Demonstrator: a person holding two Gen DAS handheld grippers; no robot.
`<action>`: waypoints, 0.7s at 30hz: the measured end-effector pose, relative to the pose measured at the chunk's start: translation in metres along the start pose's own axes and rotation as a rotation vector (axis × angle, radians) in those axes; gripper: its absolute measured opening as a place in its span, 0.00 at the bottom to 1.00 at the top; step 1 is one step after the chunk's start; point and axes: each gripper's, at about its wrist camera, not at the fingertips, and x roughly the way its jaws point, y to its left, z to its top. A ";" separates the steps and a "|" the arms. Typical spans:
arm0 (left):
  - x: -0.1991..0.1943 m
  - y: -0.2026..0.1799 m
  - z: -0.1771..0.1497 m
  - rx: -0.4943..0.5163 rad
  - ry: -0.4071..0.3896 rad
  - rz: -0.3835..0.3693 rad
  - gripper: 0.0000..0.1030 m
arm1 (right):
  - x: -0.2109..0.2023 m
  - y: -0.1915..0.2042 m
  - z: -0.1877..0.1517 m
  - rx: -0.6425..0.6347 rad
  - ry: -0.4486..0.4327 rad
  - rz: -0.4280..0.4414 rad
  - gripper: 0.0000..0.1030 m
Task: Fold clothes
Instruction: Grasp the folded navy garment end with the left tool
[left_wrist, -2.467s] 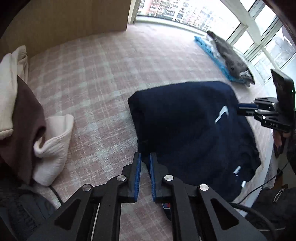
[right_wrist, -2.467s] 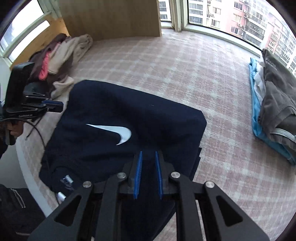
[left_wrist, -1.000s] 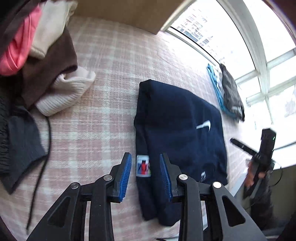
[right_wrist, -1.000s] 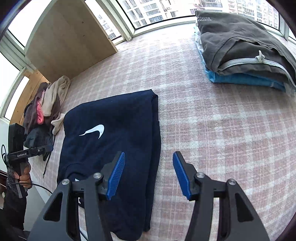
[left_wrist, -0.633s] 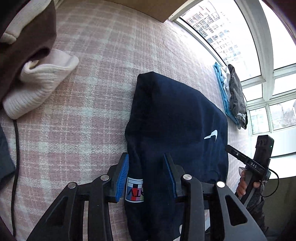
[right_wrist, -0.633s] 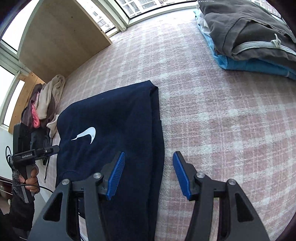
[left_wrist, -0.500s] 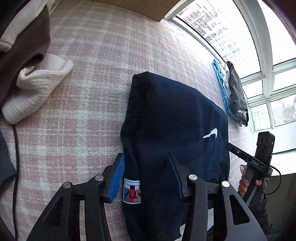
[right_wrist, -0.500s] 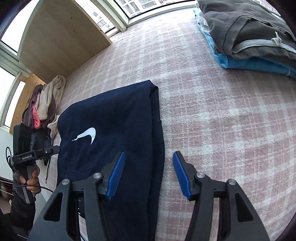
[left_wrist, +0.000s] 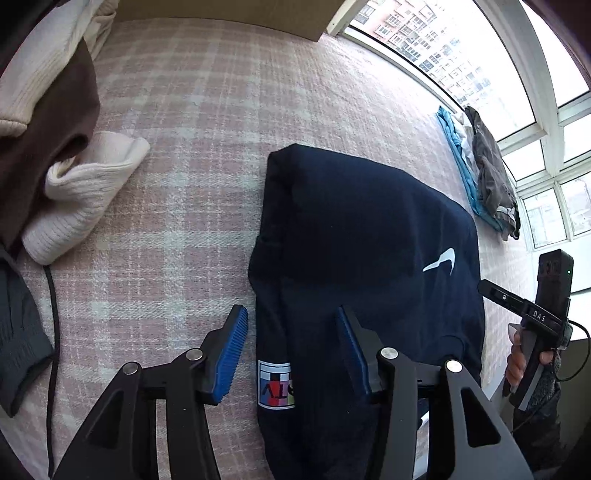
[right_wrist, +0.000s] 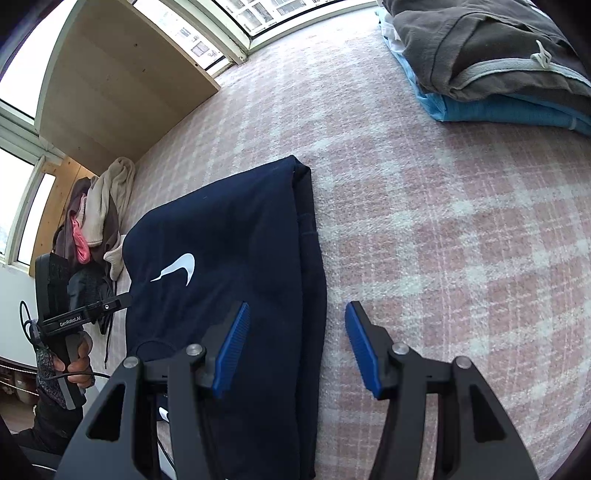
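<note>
A folded navy sweatshirt (left_wrist: 369, 236) with a white swoosh logo is laid flat on a pink-and-white plaid cover (left_wrist: 207, 110). No container is seen in either view; the clothes are kept in loose heaps and stacks on the cover.

In the left wrist view, the left gripper (left_wrist: 291, 347) is held over the near left edge of the sweatshirt. Its jaws are opening, and the garment's edge, with a small multicoloured label (left_wrist: 276, 384), is seen between the blue pads (left_wrist: 232, 347), which are not pressed on the cloth. To the far left, a heap of unfolded clothes (left_wrist: 44, 110) is piled, from which a cream ribbed cuff (left_wrist: 85, 192) is spread onto the cover. A black cord (left_wrist: 53, 295) is trailed along the near left. At the far right, beside the window (left_wrist: 498, 55), a stack of folded clothes (left_wrist: 487, 173) is seen, a grey garment on top of a blue one.

In the right wrist view, the right gripper (right_wrist: 295, 347) is held with its jaws apart over the right edge of the sweatshirt (right_wrist: 229, 266); the left pad is above the cloth, the right pad above bare cover, and nothing is gripped. The folded stack (right_wrist: 491, 66) is placed at the far right. The unfolded heap (right_wrist: 99, 214) is seen at the far left, beneath a wooden panel (right_wrist: 118, 85).
</note>
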 end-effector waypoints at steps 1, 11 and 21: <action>0.000 -0.001 0.000 0.004 0.005 -0.001 0.46 | 0.000 0.000 0.000 -0.001 0.000 0.001 0.52; 0.009 -0.019 0.003 0.077 0.076 -0.131 0.37 | 0.004 0.004 -0.003 -0.066 0.012 0.000 0.52; 0.009 -0.020 -0.002 0.135 0.106 -0.091 0.33 | 0.010 0.020 -0.010 -0.222 0.021 0.025 0.62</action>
